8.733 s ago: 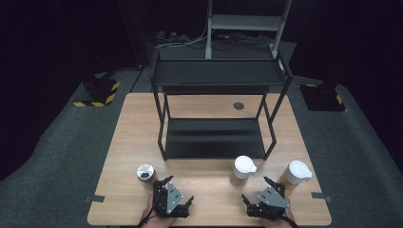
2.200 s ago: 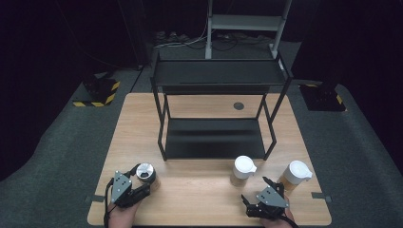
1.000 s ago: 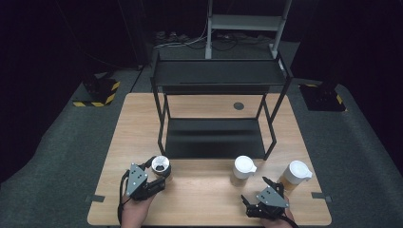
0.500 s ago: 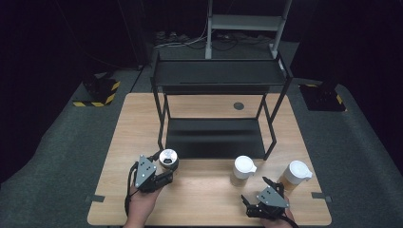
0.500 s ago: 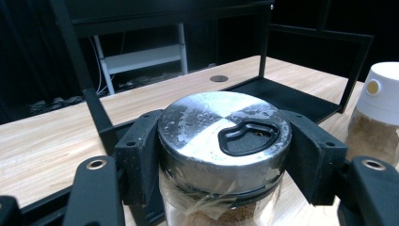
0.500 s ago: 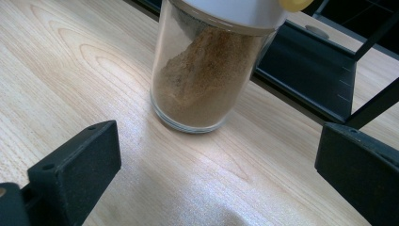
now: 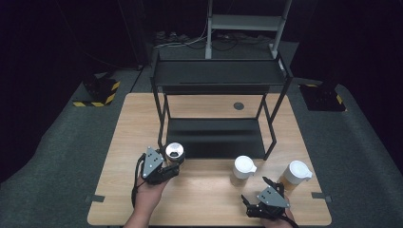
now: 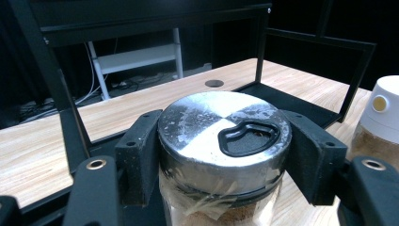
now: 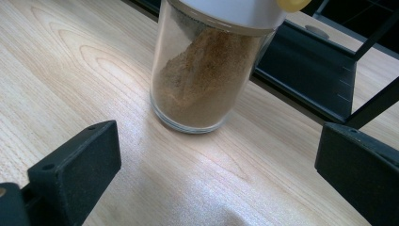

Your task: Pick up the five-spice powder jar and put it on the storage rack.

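Note:
A glass jar of brown powder with a silver metal lid [image 7: 174, 151] [image 8: 221, 127] hangs just above the table at the front left corner of the black rack [image 7: 218, 76]. My left gripper [image 7: 170, 164] [image 8: 221, 155] is shut on it, with its pads [image 8: 141, 150] pressing below the lid on both sides. Near the table's front edge my right gripper [image 7: 254, 189] [image 9: 216, 160] stands open with bare wood between its fingers [image 9: 80, 160]. A white-lidded jar of brown powder [image 7: 243, 167] [image 9: 202, 80] stands upright a short way ahead of it.
A second white-lidded jar [image 7: 295, 175] stands at the front right. The rack's lower shelf [image 7: 214, 137] lies flat on the wooden table [image 7: 133, 123], just behind the jars. A round hole [image 7: 238, 105] sits in the tabletop behind the rack.
My left gripper has carried the silver-lidded jar from the table's front left to the right and away, up to the rack's front left leg. The right gripper has stayed still.

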Demonstrator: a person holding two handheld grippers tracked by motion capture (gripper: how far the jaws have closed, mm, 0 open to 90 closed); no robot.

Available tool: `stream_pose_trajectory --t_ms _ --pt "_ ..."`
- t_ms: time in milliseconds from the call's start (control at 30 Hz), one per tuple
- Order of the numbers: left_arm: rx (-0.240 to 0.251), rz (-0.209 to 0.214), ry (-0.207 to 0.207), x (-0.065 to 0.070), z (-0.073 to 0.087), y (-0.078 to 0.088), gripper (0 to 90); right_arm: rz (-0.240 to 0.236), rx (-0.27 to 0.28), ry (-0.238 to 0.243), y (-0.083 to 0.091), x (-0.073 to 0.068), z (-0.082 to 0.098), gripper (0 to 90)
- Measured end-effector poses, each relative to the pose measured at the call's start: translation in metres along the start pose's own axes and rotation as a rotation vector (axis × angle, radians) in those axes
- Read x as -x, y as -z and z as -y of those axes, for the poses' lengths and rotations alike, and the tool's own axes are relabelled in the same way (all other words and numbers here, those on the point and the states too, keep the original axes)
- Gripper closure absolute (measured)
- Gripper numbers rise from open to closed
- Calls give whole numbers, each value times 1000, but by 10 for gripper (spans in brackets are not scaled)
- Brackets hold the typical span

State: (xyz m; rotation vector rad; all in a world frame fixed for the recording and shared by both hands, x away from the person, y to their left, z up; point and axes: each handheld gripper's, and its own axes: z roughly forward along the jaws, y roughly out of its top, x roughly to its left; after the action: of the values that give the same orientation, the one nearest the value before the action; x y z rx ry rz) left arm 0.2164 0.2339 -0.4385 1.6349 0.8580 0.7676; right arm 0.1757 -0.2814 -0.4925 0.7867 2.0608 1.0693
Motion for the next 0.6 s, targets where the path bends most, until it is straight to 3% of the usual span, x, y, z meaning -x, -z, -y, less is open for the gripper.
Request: stream_pose_trajectory --t_ms 600 --pt "-29 4 1 -3 -10 -32 345 -3 3 -6 0 1 1 0"
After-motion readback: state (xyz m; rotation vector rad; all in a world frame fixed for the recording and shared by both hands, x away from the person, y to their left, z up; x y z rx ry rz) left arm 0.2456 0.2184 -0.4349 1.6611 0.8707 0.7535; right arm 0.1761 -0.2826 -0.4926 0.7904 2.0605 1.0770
